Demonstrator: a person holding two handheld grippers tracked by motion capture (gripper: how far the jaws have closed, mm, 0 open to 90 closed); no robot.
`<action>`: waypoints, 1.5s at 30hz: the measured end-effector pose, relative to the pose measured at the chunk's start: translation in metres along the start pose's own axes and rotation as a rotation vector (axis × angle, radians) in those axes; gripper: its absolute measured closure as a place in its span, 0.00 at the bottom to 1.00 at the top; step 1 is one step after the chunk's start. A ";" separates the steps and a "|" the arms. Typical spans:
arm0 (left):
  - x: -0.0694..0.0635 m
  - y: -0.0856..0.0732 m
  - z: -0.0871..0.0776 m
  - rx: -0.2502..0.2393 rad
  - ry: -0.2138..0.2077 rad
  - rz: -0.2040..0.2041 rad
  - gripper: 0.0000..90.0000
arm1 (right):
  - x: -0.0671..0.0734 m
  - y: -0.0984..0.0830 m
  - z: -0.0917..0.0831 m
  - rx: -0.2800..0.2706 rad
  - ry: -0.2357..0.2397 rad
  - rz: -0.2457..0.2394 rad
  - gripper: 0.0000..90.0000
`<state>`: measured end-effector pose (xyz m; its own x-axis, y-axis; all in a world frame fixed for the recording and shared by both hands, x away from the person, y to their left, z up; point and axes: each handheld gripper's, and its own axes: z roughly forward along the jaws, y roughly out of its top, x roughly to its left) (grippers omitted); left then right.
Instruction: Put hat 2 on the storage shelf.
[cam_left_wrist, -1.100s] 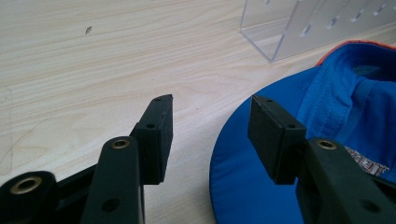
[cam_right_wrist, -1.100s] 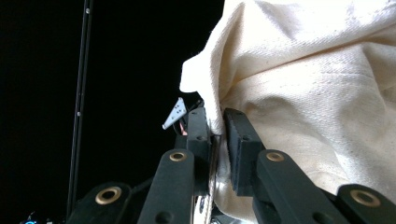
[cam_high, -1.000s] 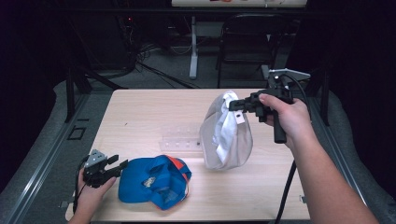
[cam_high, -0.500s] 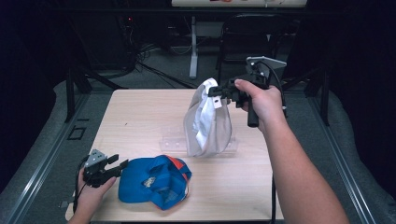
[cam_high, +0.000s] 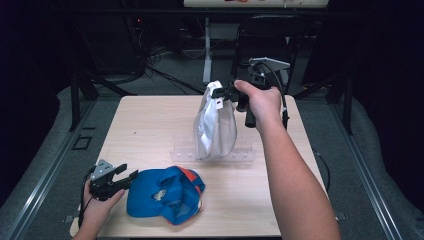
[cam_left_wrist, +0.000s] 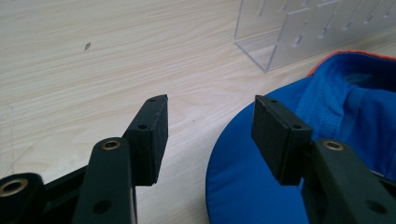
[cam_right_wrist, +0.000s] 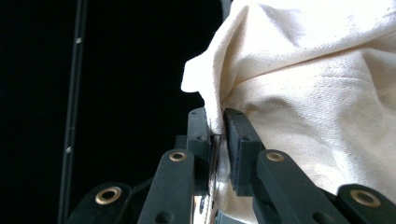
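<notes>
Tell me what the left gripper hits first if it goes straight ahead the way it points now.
Probably the blue cap: the left gripper is open, its right-hand jaw already over the cap's brim. The other jaw faces bare table; the clear acrylic stand lies farther ahead. Depth is uncertain.

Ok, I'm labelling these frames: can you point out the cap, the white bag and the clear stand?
cap (cam_high: 165, 192), high view, on its blue crown.
white bag (cam_high: 216, 130), high view, on the middle of its hanging cloth.
clear stand (cam_left_wrist: 299, 32), left gripper view, on its slotted front wall.
</notes>
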<state>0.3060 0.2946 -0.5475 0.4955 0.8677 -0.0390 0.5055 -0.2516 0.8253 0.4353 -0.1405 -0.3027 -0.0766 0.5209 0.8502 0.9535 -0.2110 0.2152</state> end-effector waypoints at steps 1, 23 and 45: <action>-0.001 0.000 0.001 -0.011 -0.008 0.007 0.52 | 0.000 0.001 0.001 -0.001 -0.009 0.003 0.90; -0.052 0.031 -0.001 -0.025 -0.085 0.178 0.55 | -0.007 0.011 0.006 -0.047 -0.052 0.025 0.90; -0.157 0.101 0.076 -0.024 -0.189 0.351 0.55 | -0.001 0.010 0.025 -0.070 -0.044 0.011 0.90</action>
<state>0.3331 0.1005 -0.5006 0.7577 0.6360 0.1463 0.2670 -0.5066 0.8198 0.4519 -0.1221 -0.3138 -0.0514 0.5537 0.8311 0.9313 -0.2740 0.2402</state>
